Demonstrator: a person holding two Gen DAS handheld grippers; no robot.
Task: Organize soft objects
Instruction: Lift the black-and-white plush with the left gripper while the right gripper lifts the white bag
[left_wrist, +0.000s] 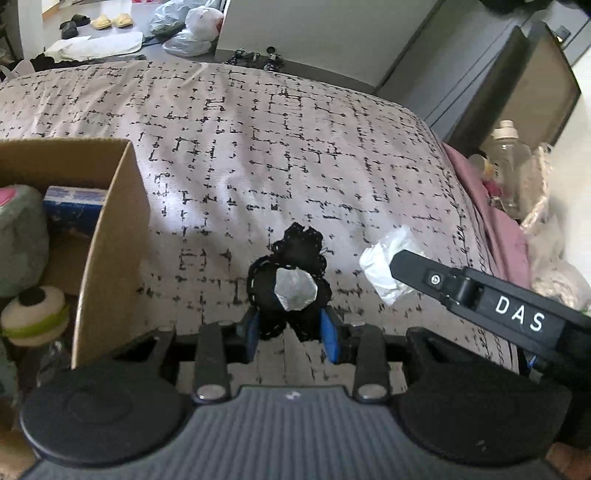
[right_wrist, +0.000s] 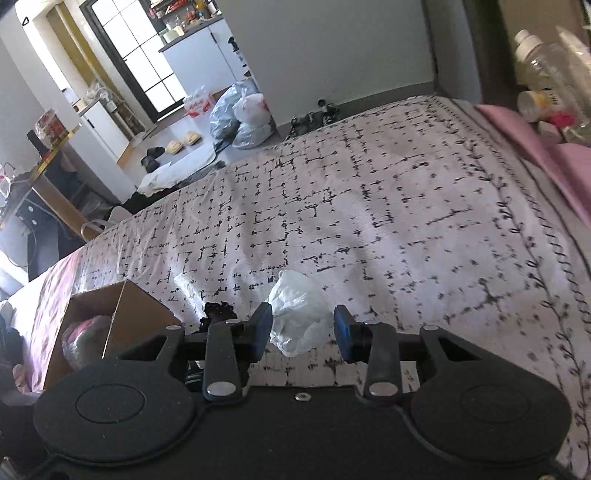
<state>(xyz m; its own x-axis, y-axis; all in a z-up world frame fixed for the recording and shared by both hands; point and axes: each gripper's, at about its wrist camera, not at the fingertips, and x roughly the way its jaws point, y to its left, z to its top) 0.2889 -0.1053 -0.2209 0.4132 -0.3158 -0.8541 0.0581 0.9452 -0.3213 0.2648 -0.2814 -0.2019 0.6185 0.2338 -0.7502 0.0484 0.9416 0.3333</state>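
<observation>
A bed (left_wrist: 258, 147) fills both views, covered by a pale spread printed with broken black grid lines and, along one side, a stitched vine border. A pink sheet (left_wrist: 491, 206) shows past that border at the bed's edge. An open cardboard box (left_wrist: 110, 236) stands on the spread near one side, with soft toys inside. Whether the white crumpled wad (right_wrist: 299, 317) and the black lacy bundle (left_wrist: 291, 284) touch the spread cannot be told.

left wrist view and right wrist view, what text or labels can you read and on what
"DAS": white letters on the black finger of the right gripper, in the left wrist view.
Blue box in the cardboard box: print too blurred to read.
Red-and-white package on the floor: too small to read.
</observation>
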